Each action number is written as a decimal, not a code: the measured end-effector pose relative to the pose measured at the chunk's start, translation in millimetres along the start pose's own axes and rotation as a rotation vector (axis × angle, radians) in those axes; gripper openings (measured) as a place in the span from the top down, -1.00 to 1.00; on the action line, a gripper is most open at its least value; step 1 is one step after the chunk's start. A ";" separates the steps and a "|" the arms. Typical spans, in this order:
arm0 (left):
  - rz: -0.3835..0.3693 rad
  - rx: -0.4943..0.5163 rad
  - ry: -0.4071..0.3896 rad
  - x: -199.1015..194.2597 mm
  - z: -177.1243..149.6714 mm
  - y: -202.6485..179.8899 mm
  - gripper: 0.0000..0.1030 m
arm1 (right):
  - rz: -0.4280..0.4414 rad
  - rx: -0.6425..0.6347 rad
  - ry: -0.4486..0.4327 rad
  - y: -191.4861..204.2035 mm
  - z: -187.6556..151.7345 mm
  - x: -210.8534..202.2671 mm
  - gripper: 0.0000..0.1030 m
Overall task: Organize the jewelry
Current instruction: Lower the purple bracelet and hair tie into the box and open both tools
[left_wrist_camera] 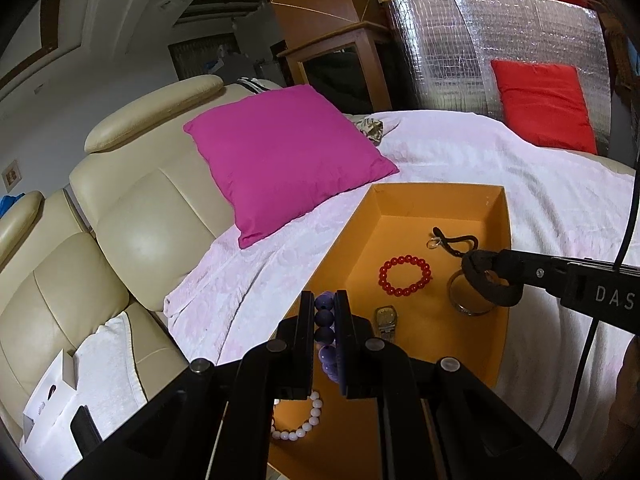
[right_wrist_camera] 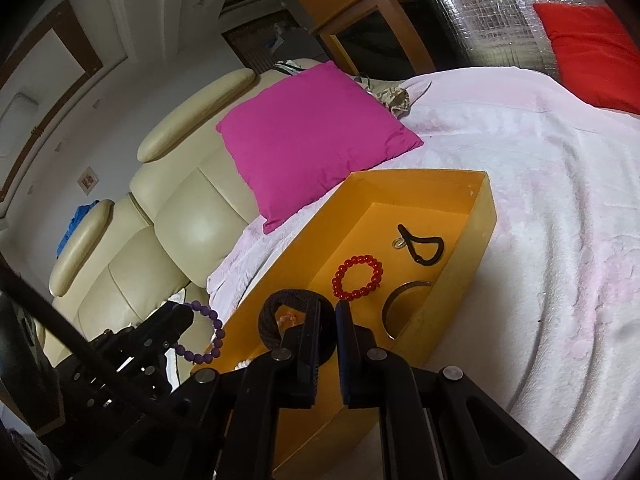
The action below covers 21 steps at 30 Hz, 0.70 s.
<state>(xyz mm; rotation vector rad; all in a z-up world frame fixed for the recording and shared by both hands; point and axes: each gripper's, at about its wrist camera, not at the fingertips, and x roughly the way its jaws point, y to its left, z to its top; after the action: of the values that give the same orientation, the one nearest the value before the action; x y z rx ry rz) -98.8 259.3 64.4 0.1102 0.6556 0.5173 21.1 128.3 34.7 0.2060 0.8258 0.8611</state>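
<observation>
Left gripper (left_wrist_camera: 325, 344): your jaws are clamped on the purple bead bracelet (left_wrist_camera: 326, 340), its string running lengthwise between them, near-left over the orange box (left_wrist_camera: 404, 204).
Right gripper (right_wrist_camera: 328, 344): jaws pinched on the dark fabric band (right_wrist_camera: 280, 320), which loops out left of them.
Drop spot: the box floor lies straight below both hands; your right one is farther in.
Already inside: red bead bracelet (left_wrist_camera: 405, 275), watch (left_wrist_camera: 386, 322), metal bangle (left_wrist_camera: 470, 300), white bead bracelet (left_wrist_camera: 298, 424), black cord (left_wrist_camera: 456, 240).
</observation>
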 end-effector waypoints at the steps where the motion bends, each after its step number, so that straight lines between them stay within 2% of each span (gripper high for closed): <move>1: 0.000 0.001 0.003 0.5 -0.4 0.0 0.81 | -0.001 -0.001 0.005 0.3 -0.2 1.0 0.82; 15: -0.007 0.027 0.042 10.6 -7.0 -7.7 0.79 | -0.027 0.011 0.038 -2.8 -3.5 7.8 0.78; 16: -0.006 0.027 0.045 10.7 -7.0 -7.7 0.66 | -0.026 0.013 0.044 -3.2 -3.5 8.8 0.76; 17: -0.002 0.025 0.046 10.5 -7.1 -7.2 0.35 | -0.030 0.021 0.052 -4.3 -3.6 9.6 0.73; 18: 0.010 0.020 0.045 8.9 -7.0 -6.3 0.15 | -0.024 0.034 0.055 -5.9 -3.4 9.2 0.55; 19: 0.023 0.013 0.035 5.7 -6.6 -5.2 -0.17 | -0.013 0.043 0.054 -7.0 -3.1 8.1 0.34; 21: 0.020 0.007 0.009 -2.9 -5.1 -2.7 -0.22 | 0.005 0.049 0.026 -7.0 -2.8 0.9 0.07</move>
<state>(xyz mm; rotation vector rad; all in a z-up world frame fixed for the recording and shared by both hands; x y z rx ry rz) -102.7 255.2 61.3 0.1212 0.6657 0.5354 23.5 123.9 28.9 0.2399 0.8713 0.8501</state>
